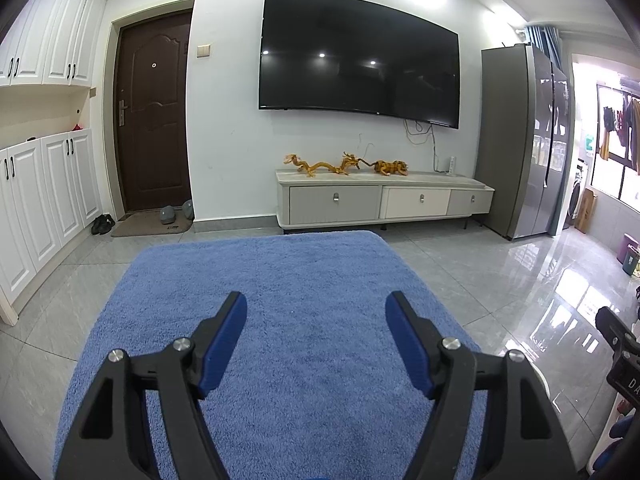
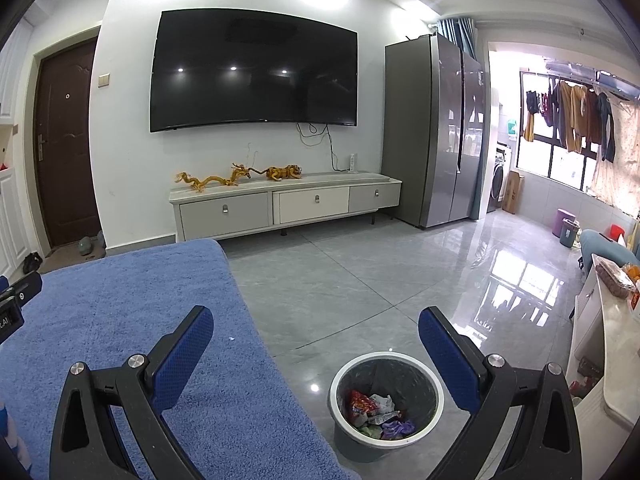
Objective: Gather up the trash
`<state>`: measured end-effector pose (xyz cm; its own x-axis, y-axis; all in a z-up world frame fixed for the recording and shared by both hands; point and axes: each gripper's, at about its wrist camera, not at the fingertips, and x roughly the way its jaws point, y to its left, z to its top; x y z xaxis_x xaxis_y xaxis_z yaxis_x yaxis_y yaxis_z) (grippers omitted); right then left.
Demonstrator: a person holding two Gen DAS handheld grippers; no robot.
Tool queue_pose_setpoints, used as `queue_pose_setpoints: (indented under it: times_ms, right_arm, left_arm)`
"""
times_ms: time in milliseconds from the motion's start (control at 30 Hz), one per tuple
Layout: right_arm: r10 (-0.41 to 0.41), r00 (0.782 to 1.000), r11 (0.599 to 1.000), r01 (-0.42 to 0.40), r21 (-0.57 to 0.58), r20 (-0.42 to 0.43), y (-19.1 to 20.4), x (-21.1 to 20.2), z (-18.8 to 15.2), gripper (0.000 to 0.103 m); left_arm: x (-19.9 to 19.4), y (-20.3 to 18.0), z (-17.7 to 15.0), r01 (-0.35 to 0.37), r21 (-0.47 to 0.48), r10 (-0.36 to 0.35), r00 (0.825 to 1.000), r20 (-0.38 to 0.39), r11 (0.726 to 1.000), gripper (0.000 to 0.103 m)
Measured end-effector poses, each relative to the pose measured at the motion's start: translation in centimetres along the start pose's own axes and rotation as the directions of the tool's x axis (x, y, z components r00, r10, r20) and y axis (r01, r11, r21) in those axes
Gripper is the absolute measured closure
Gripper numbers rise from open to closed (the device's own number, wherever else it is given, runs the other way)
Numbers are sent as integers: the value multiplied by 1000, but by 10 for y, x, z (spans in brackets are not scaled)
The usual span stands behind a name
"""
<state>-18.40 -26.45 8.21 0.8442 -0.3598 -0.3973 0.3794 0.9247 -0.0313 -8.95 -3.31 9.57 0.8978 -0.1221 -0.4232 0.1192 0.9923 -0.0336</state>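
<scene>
Blue-padded fingers on L gripper (image 1: 316,312) & R gripper (image 2: 316,328) spread, empty; bin (image 2: 434,380) base hidden.

The blue cloth (image 1: 280,320) looks a fluffy, matt pile. At three o'clock of it the floor tiles (image 2: 360,280) are glossy grey, mirroring the window. The trash bin (image 2: 386,400), at five o'clock in the right wrist view, is smooth plastic with a dark film liner holding crinkled, shiny wrappers (image 2: 376,408). Both grippers' fingers (image 1: 224,344) carry textured blue pads on matt black plastic, with bright metal pins.

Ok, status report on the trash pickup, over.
Left tongs open, empty. Right tongs open, empty. Trash bin on floor, wrappers inside. Blue rug shows no trash.
</scene>
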Motion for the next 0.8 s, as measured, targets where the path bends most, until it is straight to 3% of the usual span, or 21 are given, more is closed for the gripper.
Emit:
queue_pose_setpoints:
  times_ms: [800]
  right_arm:
    - [7, 1000, 1000, -7, -13, -5, 0, -1, -1, 0]
  left_arm:
    - [5, 2, -5, 15, 13, -15, 1000, -4, 1000, 32]
